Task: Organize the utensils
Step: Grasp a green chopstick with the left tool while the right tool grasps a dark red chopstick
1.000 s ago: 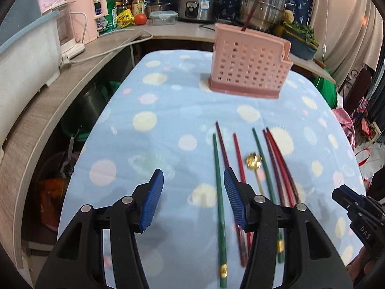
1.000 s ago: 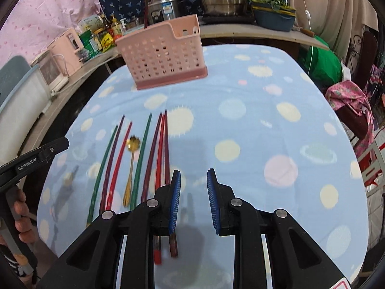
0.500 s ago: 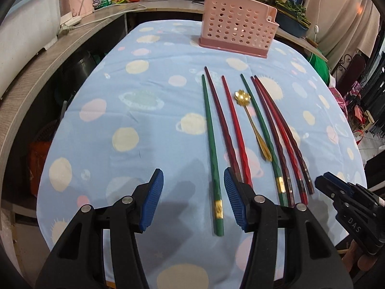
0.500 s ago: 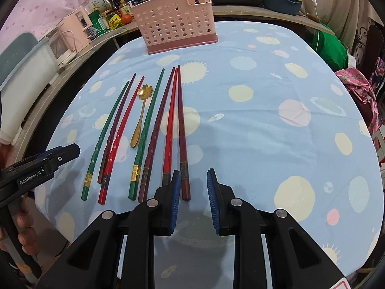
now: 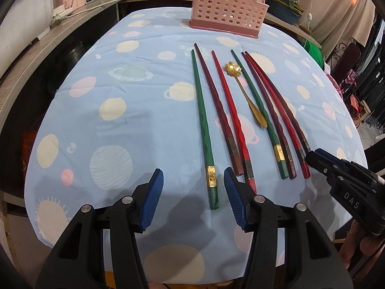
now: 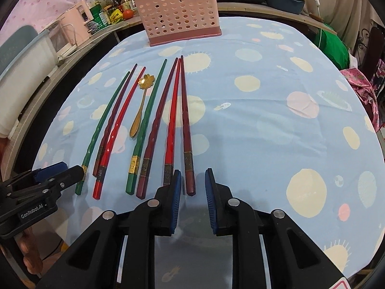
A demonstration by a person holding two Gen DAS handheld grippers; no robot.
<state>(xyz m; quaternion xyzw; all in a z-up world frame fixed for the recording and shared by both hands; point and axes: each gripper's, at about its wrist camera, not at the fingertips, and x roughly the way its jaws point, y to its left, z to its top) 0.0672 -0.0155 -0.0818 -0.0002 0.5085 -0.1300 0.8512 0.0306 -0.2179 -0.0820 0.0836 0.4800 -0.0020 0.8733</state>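
Left wrist view: the left gripper (image 5: pixel 193 197) is hovering with jaws apart, straddling the near end of the leftmost green chopstick (image 5: pixel 203 125), apparently lining up a pick. The chopsticks and gold spoon (image 5: pixel 245 94) are lying side by side on the tablecloth (image 5: pixel 108 125), long axes running near to far, tips toward the pink basket (image 5: pixel 227 6).

Right wrist view: the right gripper (image 6: pixel 191 202) is closing, jaws narrowly apart, around the butt of the rightmost dark-red chopstick (image 6: pixel 185 125), not yet pressing it.
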